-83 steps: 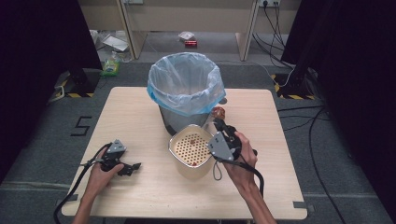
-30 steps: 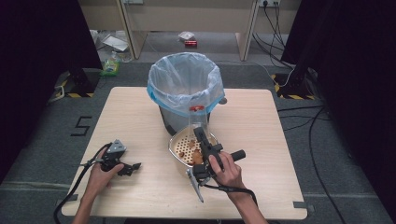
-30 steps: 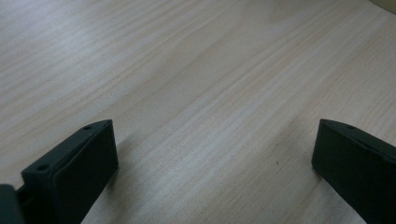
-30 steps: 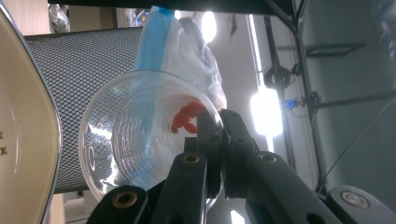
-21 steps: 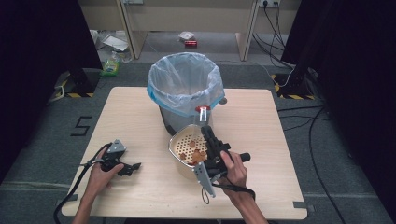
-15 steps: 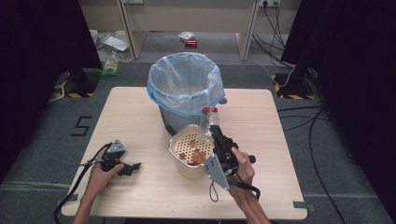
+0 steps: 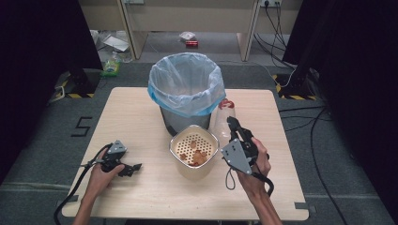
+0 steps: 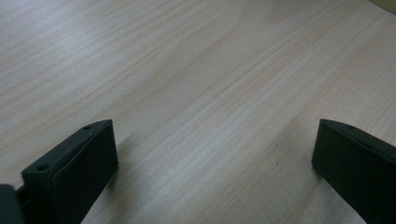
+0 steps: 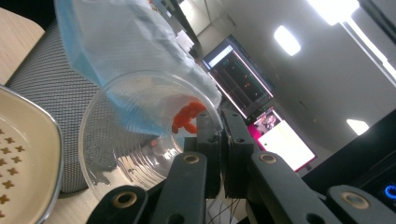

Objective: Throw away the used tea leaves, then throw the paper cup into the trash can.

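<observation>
Clear ribbed plastic cup: pinched by its rim in the right gripper, the jaws pressed together on the thin wall. In the right gripper view its mouth faces the camera, with a small cluster of red-orange pieces stuck to the inner wall. In the high view the cup is lifted above the table, just right of the bin and behind the strainer box.

Right gripper: held in the person's right hand, grey three-cornered plate on top, jaws pointing toward the far side of the table.

Cream square container with a perforated insert: stands on the table just in front of the bin; a few orange-brown pieces lie on the insert.

Grey mesh waste bin lined with a pale blue plastic bag: stands at the table's middle rear.

Left gripper: rests on the table at the near left, held in the left hand; its own view shows the jaws spread wide over bare wood, nothing between them.

Light wooden table: bears all the above.
</observation>
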Motion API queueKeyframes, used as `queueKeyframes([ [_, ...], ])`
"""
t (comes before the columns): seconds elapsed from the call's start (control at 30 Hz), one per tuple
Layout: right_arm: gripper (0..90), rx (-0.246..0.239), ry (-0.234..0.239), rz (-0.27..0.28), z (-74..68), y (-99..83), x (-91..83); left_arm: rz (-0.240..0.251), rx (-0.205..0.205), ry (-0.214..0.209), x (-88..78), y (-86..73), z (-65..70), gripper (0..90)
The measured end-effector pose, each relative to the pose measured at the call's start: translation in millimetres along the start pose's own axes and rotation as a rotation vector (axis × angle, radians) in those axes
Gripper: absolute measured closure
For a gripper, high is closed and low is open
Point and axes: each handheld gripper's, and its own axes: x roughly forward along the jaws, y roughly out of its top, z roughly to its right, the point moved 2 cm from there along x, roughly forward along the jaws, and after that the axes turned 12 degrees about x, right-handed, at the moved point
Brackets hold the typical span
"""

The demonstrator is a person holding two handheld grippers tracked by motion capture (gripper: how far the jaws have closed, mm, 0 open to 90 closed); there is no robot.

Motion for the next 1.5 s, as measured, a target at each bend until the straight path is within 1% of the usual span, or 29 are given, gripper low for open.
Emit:
queueKeyframes([
  [0.03,87.9,0.011,0.001,-0.006,2.5,0.0,0.8,-0.001,0.000,-0.001,-0.1,0.0,-0.1,0.0],
  [0.13,87.8,0.019,0.000,-0.016,8.9,0.4,3.2,-0.001,0.000,-0.001,-0.1,0.0,-0.1,0.0],
  [0.2,87.8,0.049,0.009,-0.027,13.4,0.9,5.9,0.000,0.000,0.000,0.0,0.0,0.0,0.0],
  [0.27,87.8,0.053,0.009,-0.035,17.3,1.8,8.6,-0.001,0.000,-0.001,-0.1,0.0,-0.1,0.0],
  [0.47,87.8,0.099,0.017,-0.037,28.7,6.1,16.7,0.000,0.000,0.000,0.0,0.0,0.0,0.0],
  [0.57,87.8,0.106,0.015,-0.033,33.9,10.1,19.8,0.000,0.000,0.000,0.0,0.0,0.0,0.0],
  [0.6,87.7,0.101,0.013,-0.030,35.3,11.8,20.8,0.000,0.000,0.000,0.0,0.0,0.0,0.0],
  [0.73,87.8,0.098,0.012,-0.020,41.7,23.1,26.6,0.000,0.000,0.000,0.0,0.0,0.0,0.0],
  [0.83,87.7,0.090,0.012,-0.008,46.2,34.9,33.7,-0.001,0.000,-0.001,-0.1,0.0,-0.1,0.0],
  [0.93,87.8,0.092,0.019,0.006,50.3,47.6,42.0,-0.001,0.000,-0.001,-0.1,0.0,0.0,0.0],
  [1.0,87.8,0.097,0.035,0.013,51.9,57.3,49.5,-0.002,0.000,-0.001,-0.1,0.0,-0.1,0.0],
  [1.03,87.8,0.105,0.041,0.019,51.8,62.5,53.8,-0.001,0.000,0.000,0.0,0.0,0.0,0.0],
  [1.13,87.7,0.105,0.062,0.022,48.3,77.6,69.4,-0.001,0.000,0.000,-0.1,0.0,0.0,0.0],
  [1.23,87.7,0.133,0.101,0.012,42.1,87.8,88.4,-0.001,0.000,0.000,0.0,0.0,0.0,0.0],
  [1.27,87.7,0.137,0.109,0.008,40.7,89.4,93.2,-0.001,0.000,0.000,-0.1,0.0,0.0,0.0],
  [1.37,87.7,0.185,0.141,-0.018,34.6,92.0,112.2,-0.001,0.000,-0.001,-0.1,0.0,-0.1,0.0],
  [1.43,87.7,0.219,0.158,-0.030,31.8,91.9,122.0,0.000,0.000,0.000,0.0,0.0,0.0,0.0],
  [1.5,87.6,0.240,0.170,-0.049,29.7,91.0,129.7,-0.001,0.000,0.000,0.0,0.0,0.0,0.0],
])
